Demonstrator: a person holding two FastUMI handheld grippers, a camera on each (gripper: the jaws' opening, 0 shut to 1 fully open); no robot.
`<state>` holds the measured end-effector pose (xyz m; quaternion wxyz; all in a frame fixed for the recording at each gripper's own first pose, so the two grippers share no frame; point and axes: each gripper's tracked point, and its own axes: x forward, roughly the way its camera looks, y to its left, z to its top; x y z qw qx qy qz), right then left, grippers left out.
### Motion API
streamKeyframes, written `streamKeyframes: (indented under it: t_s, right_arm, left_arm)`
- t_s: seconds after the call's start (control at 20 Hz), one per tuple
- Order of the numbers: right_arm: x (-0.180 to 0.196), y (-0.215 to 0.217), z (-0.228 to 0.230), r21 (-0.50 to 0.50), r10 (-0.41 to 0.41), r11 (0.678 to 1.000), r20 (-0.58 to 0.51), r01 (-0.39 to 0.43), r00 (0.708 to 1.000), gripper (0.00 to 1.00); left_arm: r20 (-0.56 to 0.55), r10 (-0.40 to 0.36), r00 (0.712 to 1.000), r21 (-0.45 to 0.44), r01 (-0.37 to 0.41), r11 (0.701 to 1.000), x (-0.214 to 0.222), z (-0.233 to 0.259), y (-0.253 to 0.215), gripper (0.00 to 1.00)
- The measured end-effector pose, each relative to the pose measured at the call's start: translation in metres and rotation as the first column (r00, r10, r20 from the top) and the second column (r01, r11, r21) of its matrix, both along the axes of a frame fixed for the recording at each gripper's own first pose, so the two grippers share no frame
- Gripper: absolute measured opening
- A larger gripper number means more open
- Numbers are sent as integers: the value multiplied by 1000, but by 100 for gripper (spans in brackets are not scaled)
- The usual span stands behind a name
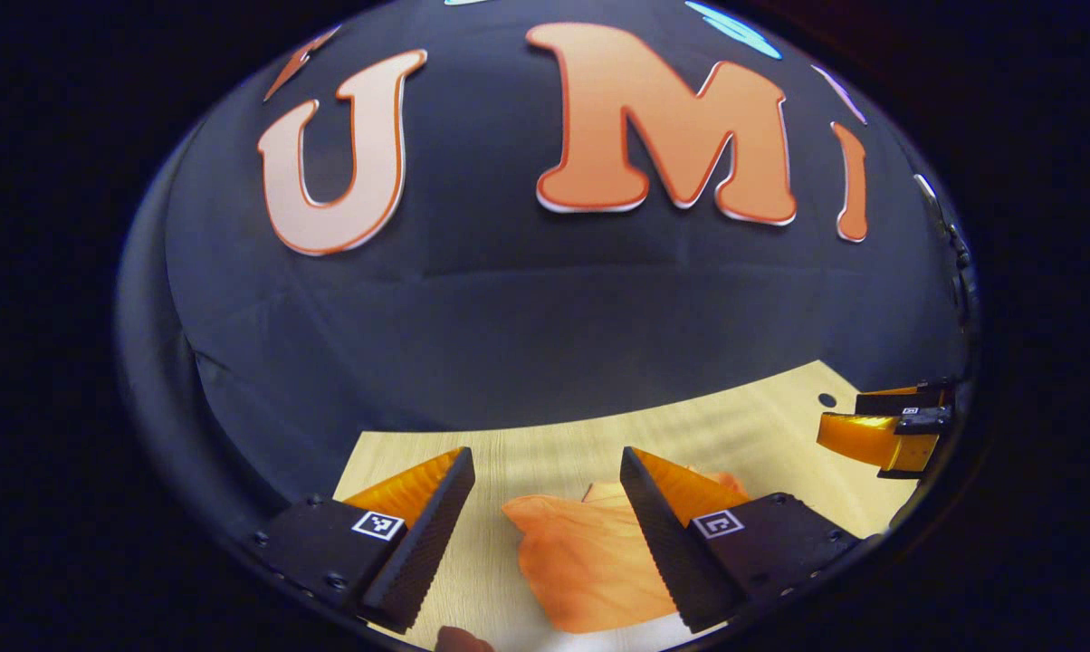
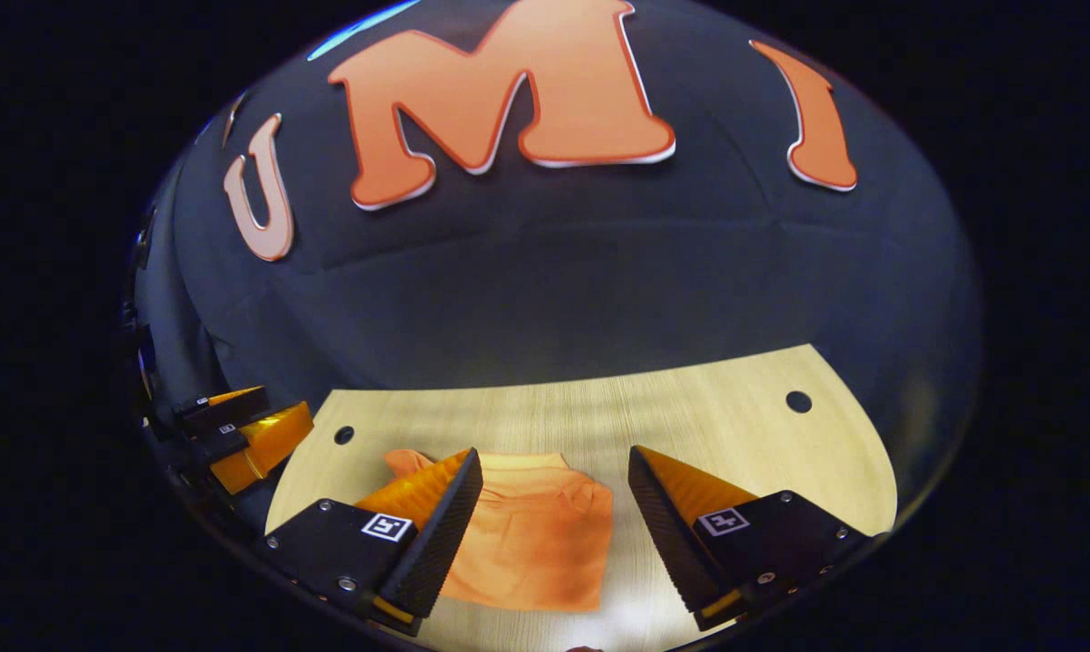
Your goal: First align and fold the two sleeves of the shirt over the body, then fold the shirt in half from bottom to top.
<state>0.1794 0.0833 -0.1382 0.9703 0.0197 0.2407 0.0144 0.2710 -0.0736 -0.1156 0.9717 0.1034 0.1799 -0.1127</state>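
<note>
Both jaws are held apart, empty, above the table's near edge: left gripper (image 1: 545, 530), right gripper (image 2: 554, 530). The shirt (image 2: 531, 543) lies folded near that edge on the table (image 2: 690, 407). A careless descent could disturb the folds.

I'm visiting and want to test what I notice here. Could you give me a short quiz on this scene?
1. True or false: the left gripper is shut on the shirt.
2. What does the shirt lie on: A) wooden table B) floor C) chair?
3. Fill in: in the right gripper view, the right gripper is ___ (open/shut).

Key: 1 false, both grippers are open above it; 2 A; 3 open.
</note>
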Motion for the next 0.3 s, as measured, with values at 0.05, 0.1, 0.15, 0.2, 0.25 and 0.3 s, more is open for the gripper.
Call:
streamKeyframes:
  t_s: [0.05,0.1,0.15,0.2,0.25,0.3]
  right_arm:
    - [-13,-1,11,10,2,1000,10,-3,1000,99]
    - [-26,-2,21,22,-2,1000,9,2,1000,99]
    - [-39,-3,29,37,6,999,16,-6,1000,99]
    - [-47,-1,40,52,17,998,30,-18,999,99]
    - [-59,1,51,70,29,997,44,-32,999,99]
    - [-70,4,59,83,44,995,55,-49,997,99]
  left_arm:
    - [24,-2,1000,-13,2,1000,-13,15,-1,99]
    - [46,-2,999,-33,3,999,-27,31,-3,99]
    - [63,0,998,-54,3,999,-41,42,-3,100]
    - [76,1,997,-75,5,997,-54,51,-1,99]
    - [91,1,996,-94,8,996,-70,62,-2,99]
    - [111,6,994,-105,6,994,-84,71,-5,100]
